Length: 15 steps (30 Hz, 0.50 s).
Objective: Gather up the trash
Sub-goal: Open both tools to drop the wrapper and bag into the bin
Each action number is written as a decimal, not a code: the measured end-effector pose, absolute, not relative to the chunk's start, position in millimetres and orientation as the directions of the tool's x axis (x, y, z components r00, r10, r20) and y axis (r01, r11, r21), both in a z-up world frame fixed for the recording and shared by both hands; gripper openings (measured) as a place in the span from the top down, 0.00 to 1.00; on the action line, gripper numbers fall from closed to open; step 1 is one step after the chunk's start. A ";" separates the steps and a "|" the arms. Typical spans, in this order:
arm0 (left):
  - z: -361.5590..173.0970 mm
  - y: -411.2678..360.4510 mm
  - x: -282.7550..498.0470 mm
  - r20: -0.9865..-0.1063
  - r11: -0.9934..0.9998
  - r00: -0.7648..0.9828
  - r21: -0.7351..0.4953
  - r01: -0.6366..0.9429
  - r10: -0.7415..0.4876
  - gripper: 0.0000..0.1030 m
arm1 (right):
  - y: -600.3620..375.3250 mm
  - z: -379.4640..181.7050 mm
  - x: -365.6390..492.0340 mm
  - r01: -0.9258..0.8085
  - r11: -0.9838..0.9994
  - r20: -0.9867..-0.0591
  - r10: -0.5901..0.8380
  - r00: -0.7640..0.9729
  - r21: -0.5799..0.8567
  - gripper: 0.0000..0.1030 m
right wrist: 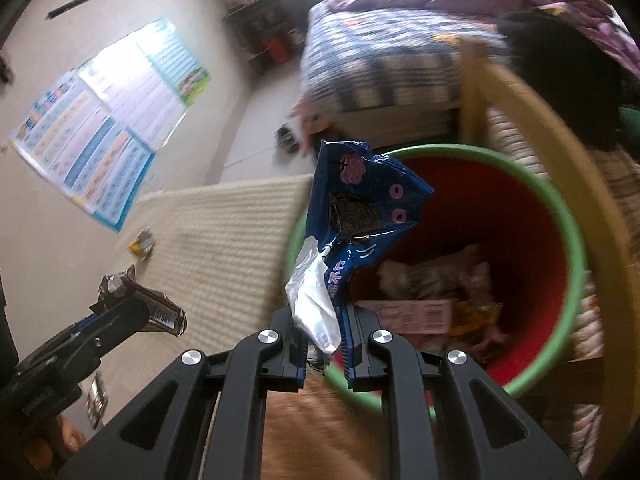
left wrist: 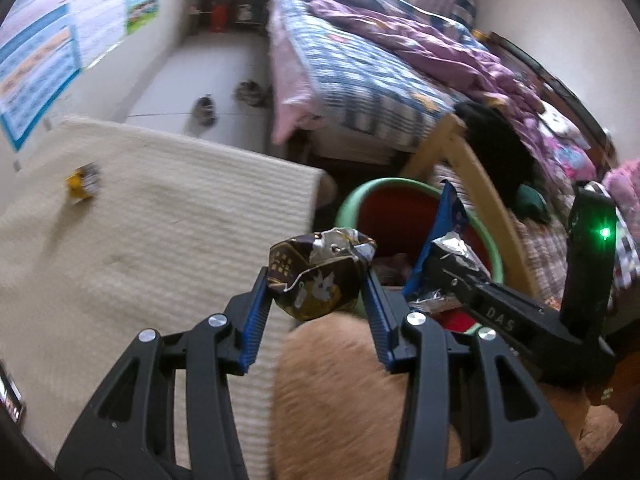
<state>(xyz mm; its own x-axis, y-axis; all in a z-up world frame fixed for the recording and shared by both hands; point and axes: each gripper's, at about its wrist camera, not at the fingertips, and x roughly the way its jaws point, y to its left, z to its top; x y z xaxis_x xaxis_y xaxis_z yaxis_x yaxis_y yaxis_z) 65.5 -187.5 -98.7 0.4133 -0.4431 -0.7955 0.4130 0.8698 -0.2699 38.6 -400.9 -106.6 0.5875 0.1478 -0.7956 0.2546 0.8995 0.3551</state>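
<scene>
The brown crumpled wrapper (left wrist: 320,276) sits clamped between the blue pads of the left gripper (left wrist: 318,300), bulging above the fingertips. The blue cookie wrapper (right wrist: 360,216) is pinched near its torn white end by the right gripper (right wrist: 326,344), whose jaws are clenched tight on the thin film; its long axis runs upward and away from the jaws.

The green-rimmed bin (right wrist: 568,248), red inside, is the target. From the right jaws it lies directly ahead and below: the free end of the blue wrapper already overlaps the bin mouth, while the pinched end sits at the near rim. From the left jaws the bin (left wrist: 348,200) lies ahead and to the right, and the brown wrapper appears just short of its near rim. The right hand is therefore judged the nearer to a drop. The left hand likely needs a further shift to its right before release.

The right wrist view shows the bin floor, where earlier trash (right wrist: 432,304) is collected; the left wrist view hides most of this behind the wrapper and the right gripper (left wrist: 440,276). The left wrist view shows a yellow wrapper (left wrist: 82,186) lying on the cream mat (left wrist: 168,220), well apart to the left; it is judged to be a remaining pickup. A tan furry object (left wrist: 344,392) lies under both sets of jaws; its identity cannot be determined.
</scene>
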 end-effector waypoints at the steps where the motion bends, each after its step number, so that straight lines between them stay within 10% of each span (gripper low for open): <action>1: -98.3 -197.6 67.8 -0.794 0.861 0.404 -0.275 0.428 -0.454 0.58 | -409.6 -106.8 35.8 0.274 0.896 -0.798 0.131 0.588 0.349 0.86; 7: -95.3 -249.0 77.0 -0.792 0.818 0.363 -0.276 0.504 -0.491 0.56 | -444.0 -113.8 20.5 0.361 0.873 -0.815 0.068 0.576 0.328 0.86; 10: -89.9 -261.0 77.0 -0.776 0.804 0.371 -0.276 0.526 -0.510 0.27 | -453.9 -117.6 15.5 0.396 0.857 -0.821 0.054 0.568 0.330 0.62; 15: -82.2 -252.1 71.4 -0.747 0.811 0.419 -0.268 0.520 -0.516 0.18 | -454.4 -113.1 13.0 0.400 0.867 -0.814 0.012 0.581 0.298 0.37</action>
<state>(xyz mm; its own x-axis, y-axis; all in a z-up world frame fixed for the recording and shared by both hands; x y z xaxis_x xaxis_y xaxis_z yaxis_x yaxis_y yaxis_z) 71.4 -252.1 -82.2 0.4188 -0.5157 -0.7474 0.5198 0.8110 -0.2683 13.0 -454.4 -113.1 0.5812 0.0116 -0.8137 0.3998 0.8668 0.2980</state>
